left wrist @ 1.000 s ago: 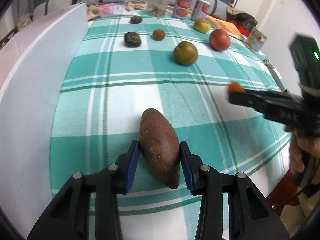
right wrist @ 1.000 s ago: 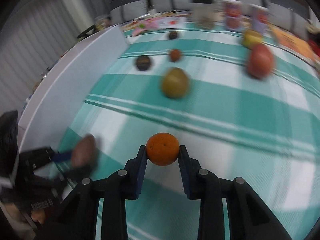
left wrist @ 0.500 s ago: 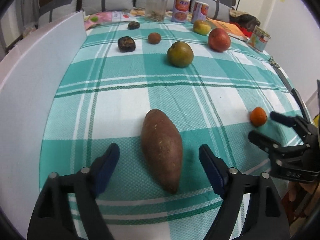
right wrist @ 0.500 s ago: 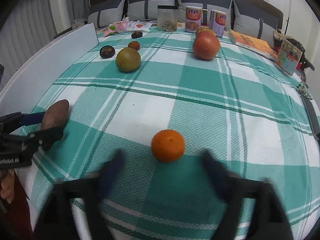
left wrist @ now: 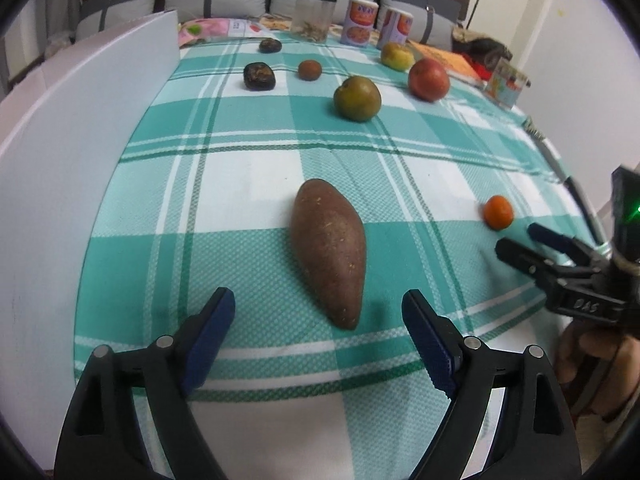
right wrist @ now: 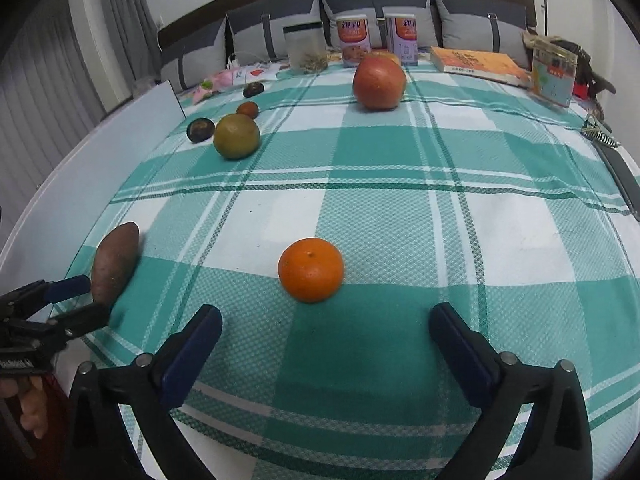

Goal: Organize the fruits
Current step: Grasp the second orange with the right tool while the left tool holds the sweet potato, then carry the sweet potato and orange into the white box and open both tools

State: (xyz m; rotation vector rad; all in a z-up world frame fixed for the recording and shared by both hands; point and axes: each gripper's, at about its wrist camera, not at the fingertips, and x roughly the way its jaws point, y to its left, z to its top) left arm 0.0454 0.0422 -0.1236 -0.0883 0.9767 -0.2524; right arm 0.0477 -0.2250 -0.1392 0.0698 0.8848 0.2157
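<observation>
Left wrist view: the left hand-held gripper (left wrist: 318, 316) is spread wide, its blue pads on either side of the near tip of a sweet potato (left wrist: 329, 249) without touching it. The sweet potato lies lengthwise on the teal-and-white checked cloth (left wrist: 248, 184) covering the tabletop. To the right of the sweet potato, near the cloth's right edge, sits a small orange (left wrist: 497, 211), with the right hand-held gripper (left wrist: 520, 242) just behind it, spread and apart from it. Beyond the sweet potato lie a green-brown round fruit (left wrist: 357, 98), a red apple (left wrist: 428, 79), a yellowish fruit (left wrist: 396, 56), a small reddish-brown fruit (left wrist: 309, 70) and two dark, wrinkled fruits (left wrist: 259, 76), possibly passion fruits. Behind them stand a clear jar (left wrist: 313, 17) and two printed cans (left wrist: 359, 22). A white board (left wrist: 80, 128) runs along the cloth left of the sweet potato

Right wrist view: the right hand-held gripper (right wrist: 326, 328) is spread wide and empty, with the orange (right wrist: 311, 270) resting on the cloth (right wrist: 400, 208) just ahead of its pads, centred between them. Left of the orange lies the sweet potato (right wrist: 115, 267), its near end between the fingers of the left hand-held gripper (right wrist: 82, 298). Farther back from the orange are the green-brown fruit (right wrist: 236, 136) and the red apple (right wrist: 379, 83), and an orange-covered book (right wrist: 480, 65) lies right of the apple
</observation>
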